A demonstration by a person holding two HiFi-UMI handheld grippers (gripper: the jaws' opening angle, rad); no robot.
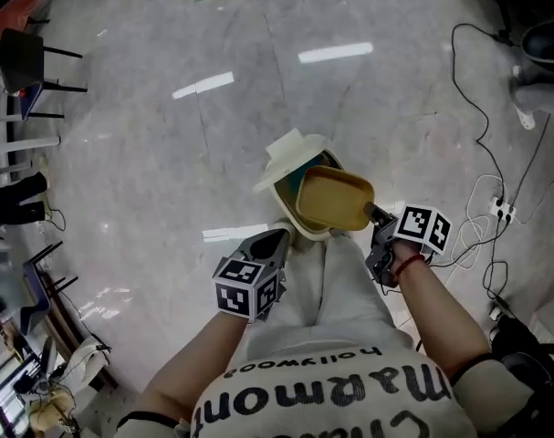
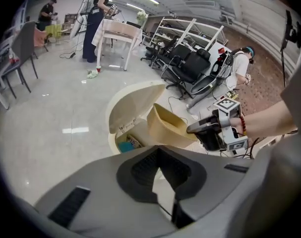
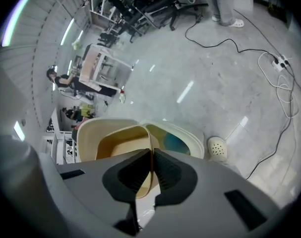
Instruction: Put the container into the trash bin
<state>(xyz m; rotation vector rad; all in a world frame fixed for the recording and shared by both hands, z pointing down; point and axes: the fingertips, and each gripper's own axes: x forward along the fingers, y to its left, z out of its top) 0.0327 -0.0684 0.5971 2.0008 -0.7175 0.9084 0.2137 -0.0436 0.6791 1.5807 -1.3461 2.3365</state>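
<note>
- Right now the container [image 1: 334, 199], a shallow tan tray, is hanging tilted over the mouth of the trash bin [image 1: 278, 199], partly covering the opening and not yet dropped inside.
- I am gripping it with the right claw [image 1: 375, 215], whose jaws are pinching shut on one thin side wall; holding it by the edge is letting the body of the tray reach out over the bin while the claw stays off to the side.
- The bin's flap lid [image 1: 290, 149] is standing open and tipped away from me, so the opening is facing up; something teal [image 1: 295, 182] is lying inside.
- The left claw [image 1: 275, 238] is hovering just beside the bin's near rim, its tips drawn together with nothing between them; I am judging it is simply standing by.
- My judgement is that the drop is close: the tray is needing only a release, though its width against the opening might make it catch on the rim.
- Around it, the pale floor [image 1: 167, 153] is spreading out, with cables [image 1: 482, 126] trailing well apart on the right.
</note>
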